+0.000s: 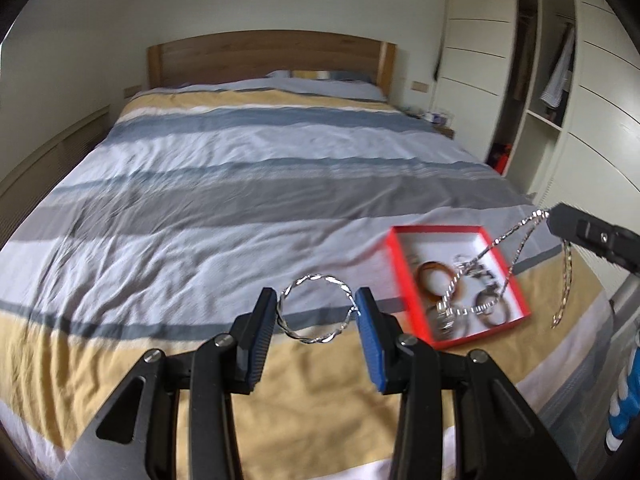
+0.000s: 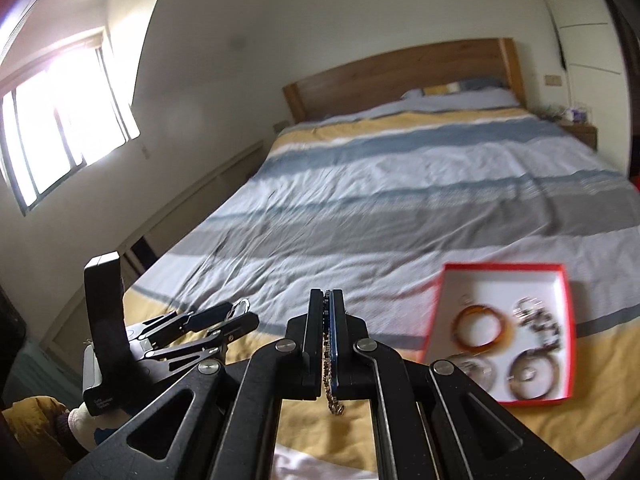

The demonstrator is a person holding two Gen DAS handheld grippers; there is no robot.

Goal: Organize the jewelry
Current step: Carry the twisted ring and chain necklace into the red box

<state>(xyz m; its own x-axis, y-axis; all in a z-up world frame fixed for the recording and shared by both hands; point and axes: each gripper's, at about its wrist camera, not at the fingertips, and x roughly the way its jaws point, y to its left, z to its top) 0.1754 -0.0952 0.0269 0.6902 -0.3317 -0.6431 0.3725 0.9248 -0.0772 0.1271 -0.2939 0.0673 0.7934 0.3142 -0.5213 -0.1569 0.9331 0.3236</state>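
Note:
My left gripper (image 1: 317, 303) holds a twisted silver bangle (image 1: 310, 338) between its two fingers, above the striped bed cover; it also shows in the right wrist view (image 2: 240, 316). My right gripper (image 2: 327, 300) is shut on a silver chain (image 2: 328, 360), whose end hangs below the jaws. In the left wrist view the right gripper (image 1: 554, 220) holds the chain (image 1: 496, 244) above a red box (image 1: 404, 272). The red box (image 2: 440, 308) has a white inside and holds an amber bangle (image 2: 464, 344), dark bangles and silver pieces.
The bed (image 1: 240, 168) fills both views, with a wooden headboard (image 1: 272, 56) at the far end. A white wardrobe (image 1: 520, 80) stands to the right, a window (image 2: 60, 120) to the left. A nightstand (image 2: 576, 128) stands beside the headboard.

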